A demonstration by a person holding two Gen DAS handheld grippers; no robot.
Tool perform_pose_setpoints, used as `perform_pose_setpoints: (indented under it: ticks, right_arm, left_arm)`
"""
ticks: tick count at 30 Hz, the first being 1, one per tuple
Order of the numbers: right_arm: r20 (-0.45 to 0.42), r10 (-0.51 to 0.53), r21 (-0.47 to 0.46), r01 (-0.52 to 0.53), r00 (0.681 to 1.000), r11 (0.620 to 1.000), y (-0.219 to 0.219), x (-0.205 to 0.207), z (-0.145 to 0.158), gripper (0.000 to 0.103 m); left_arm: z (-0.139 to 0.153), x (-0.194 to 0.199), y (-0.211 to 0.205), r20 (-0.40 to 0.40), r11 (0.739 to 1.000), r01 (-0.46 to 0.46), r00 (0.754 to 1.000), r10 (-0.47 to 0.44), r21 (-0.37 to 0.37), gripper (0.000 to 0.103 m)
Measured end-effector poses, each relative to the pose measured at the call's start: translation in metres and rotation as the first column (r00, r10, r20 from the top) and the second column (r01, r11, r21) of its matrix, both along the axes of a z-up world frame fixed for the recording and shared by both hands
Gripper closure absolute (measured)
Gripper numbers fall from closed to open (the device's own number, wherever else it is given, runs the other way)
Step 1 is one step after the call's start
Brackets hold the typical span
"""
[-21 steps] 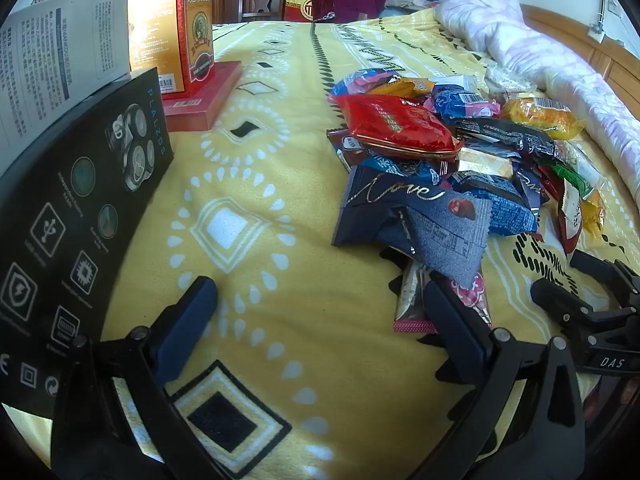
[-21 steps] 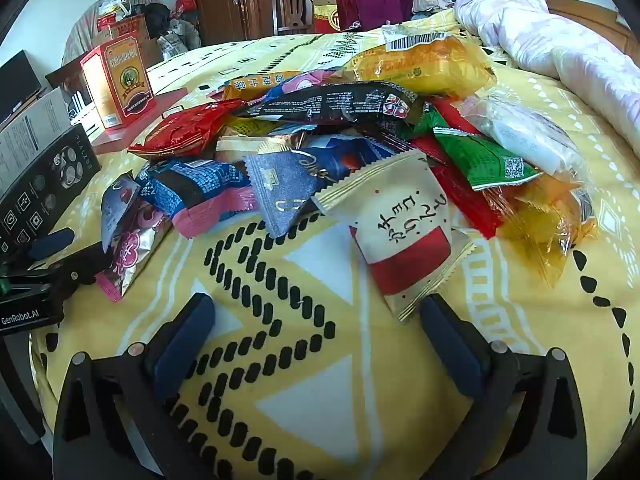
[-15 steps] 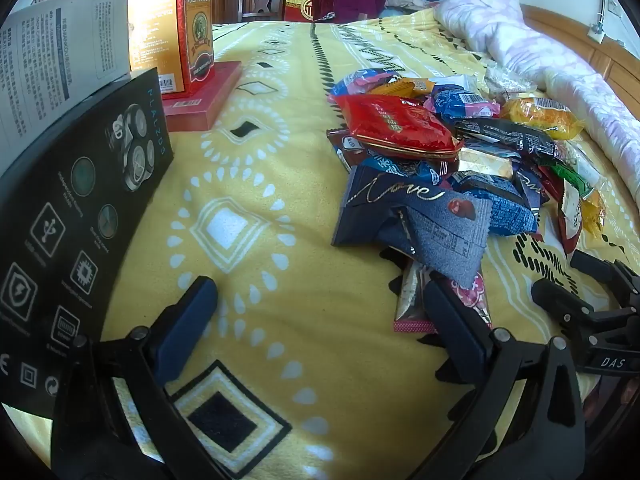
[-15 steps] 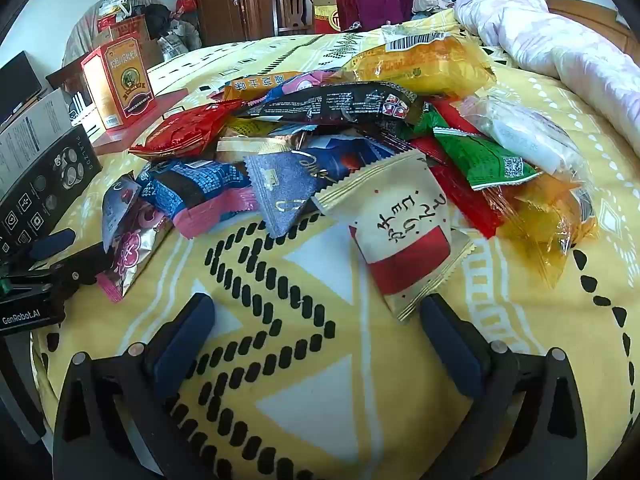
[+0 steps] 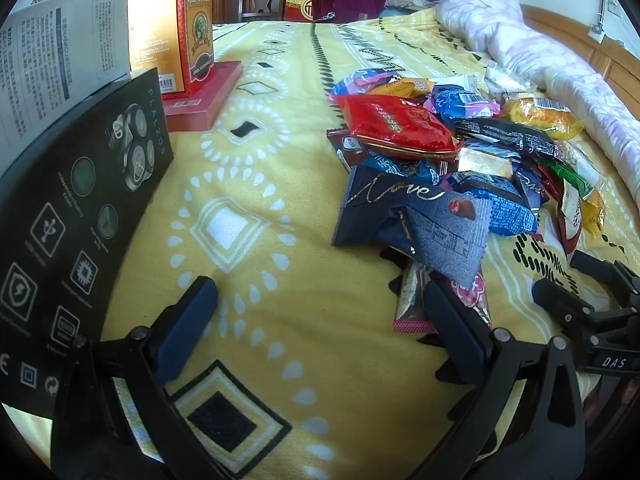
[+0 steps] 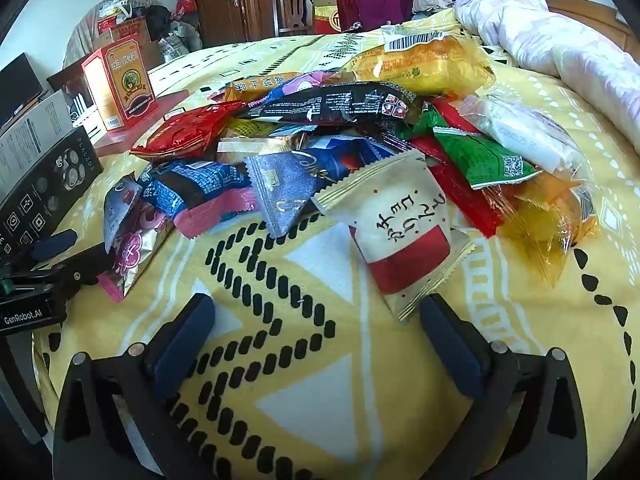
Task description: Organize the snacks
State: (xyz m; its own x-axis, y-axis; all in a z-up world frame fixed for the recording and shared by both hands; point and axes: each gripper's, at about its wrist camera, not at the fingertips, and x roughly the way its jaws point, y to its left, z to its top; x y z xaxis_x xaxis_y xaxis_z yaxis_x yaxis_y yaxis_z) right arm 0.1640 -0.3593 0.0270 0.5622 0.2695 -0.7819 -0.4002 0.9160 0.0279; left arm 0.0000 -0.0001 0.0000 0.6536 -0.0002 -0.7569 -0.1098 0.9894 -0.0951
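Note:
A heap of wrapped snacks (image 5: 440, 168) (image 6: 360, 140) lies on a yellow patterned bedspread (image 5: 260, 240). On top sit a red packet (image 5: 396, 126), a dark blue packet (image 5: 400, 208) and a yellow one (image 6: 420, 64). A cream and red packet (image 6: 396, 232) lies nearest my right gripper (image 6: 316, 312), which is open and holds nothing. My left gripper (image 5: 320, 296) is open too, over bare bedspread just left of the heap, its right finger beside a pink and silver packet (image 5: 412, 300). Each gripper shows at the edge of the other's view.
Boxes stand at the left: a black one (image 5: 68, 220), a white one (image 5: 60, 60) behind it, and an orange carton (image 5: 180, 28) on a flat red box (image 5: 208, 96). A rolled pink quilt (image 5: 560, 64) lies along the right. A chair and clothes are beyond the bed.

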Motion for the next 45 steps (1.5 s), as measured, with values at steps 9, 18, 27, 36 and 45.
perform_pose_setpoints:
  ticks: [9, 18, 27, 36, 45]
  right_arm:
    - [-0.005, 0.002, 0.011, -0.002, 1.000, 1.000, 0.004, 0.000, 0.002, 0.000]
    - [-0.009, 0.003, 0.019, -0.003, 1.000, 1.000, 0.000, 0.001, 0.003, 0.000]
    - [-0.006, 0.002, 0.010, -0.002, 1.000, 1.000, 0.003, 0.001, 0.004, 0.000]
    - [-0.012, 0.006, 0.025, -0.006, 1.000, 1.000, 0.001, 0.003, 0.002, 0.000]
    - [-0.011, 0.005, 0.027, -0.005, 1.000, 1.000, 0.000, 0.004, 0.001, 0.000]
  left_arm:
    - [0.000, 0.001, -0.002, -0.002, 1.000, -0.002, 1.000, 0.002, 0.015, 0.000]
    - [-0.002, -0.001, -0.003, 0.000, 1.000, -0.002, 1.000, 0.002, 0.011, 0.000]
    - [0.000, 0.002, 0.000, -0.001, 1.000, 0.003, 1.000, -0.003, -0.013, 0.000]
    - [-0.002, 0.002, 0.005, 0.007, 1.000, 0.006, 1.000, -0.005, -0.031, 0.000]
    - [-0.001, 0.000, 0.008, 0.010, 0.999, 0.007, 1.000, -0.006, -0.045, 0.000]
